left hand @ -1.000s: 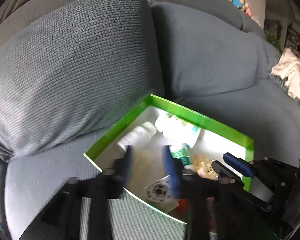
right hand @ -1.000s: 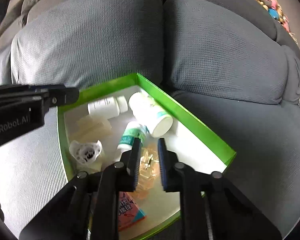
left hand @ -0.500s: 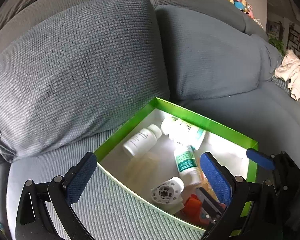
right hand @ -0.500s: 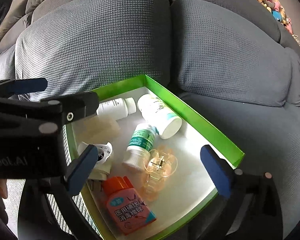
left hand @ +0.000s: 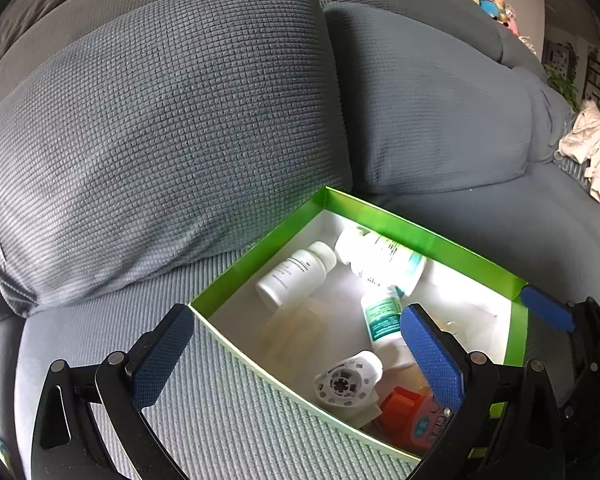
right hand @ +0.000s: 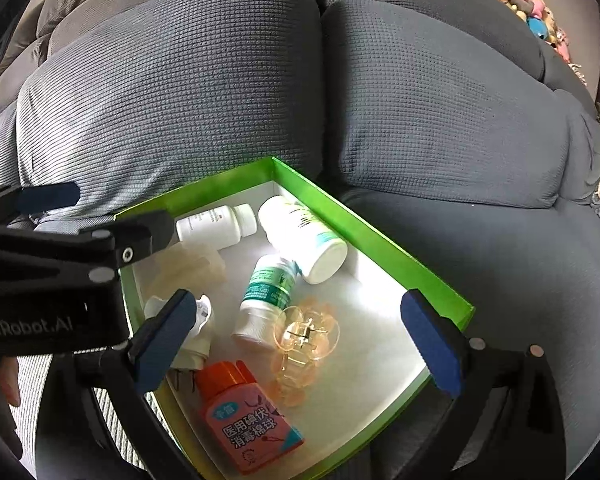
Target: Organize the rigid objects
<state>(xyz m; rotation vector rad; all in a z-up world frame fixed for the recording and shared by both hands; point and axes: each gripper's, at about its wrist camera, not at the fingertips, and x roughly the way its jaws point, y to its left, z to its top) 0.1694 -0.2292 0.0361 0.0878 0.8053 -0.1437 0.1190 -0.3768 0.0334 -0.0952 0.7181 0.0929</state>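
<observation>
The sofa cushions (right hand: 172, 92) are covered in grey cloth with a coarse waffle weave, matt throughout. The box (right hand: 380, 240) is made of card, glossy green on its walls and smooth white inside. The bottles (right hand: 216, 226) are of smooth white plastic with printed labels, and an orange-capped container (right hand: 248, 416) looks glossy. The hair clip (right hand: 304, 334) is of clear, shiny peach plastic. The gripper fingers (right hand: 432, 344) are faced with finely textured blue pads on matt black plastic.
</observation>
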